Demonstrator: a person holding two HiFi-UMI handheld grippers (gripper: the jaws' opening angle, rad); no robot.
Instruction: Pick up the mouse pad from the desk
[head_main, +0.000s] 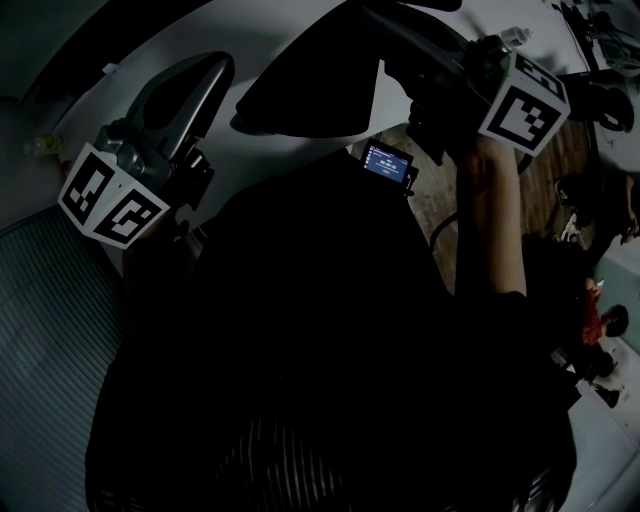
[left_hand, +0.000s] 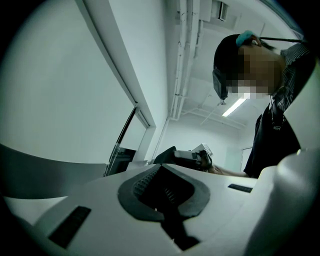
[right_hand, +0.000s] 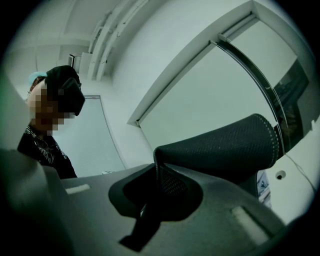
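Mouse pad up off the desk, lift all but done.
At left, my left gripper (left_hand: 162, 195) is pressed together on nothing. Upper middle, the black mouse pad (head_main: 310, 100) hangs over the white desk (head_main: 270, 30), its edge pinched by my right gripper (right_hand: 157, 172). Next, I judge: keep squeezing, hold steady.

Mouse pad (right_hand: 235, 145): black, thin, with a fine woven-dot surface and a stitched rim. One edge is pinched between the closed jaws of the right gripper (right_hand: 157, 170). The rest juts out sideways, bowed into a soft arch. It hangs in the air, clear of the white desk (head_main: 150, 45), roughly level.
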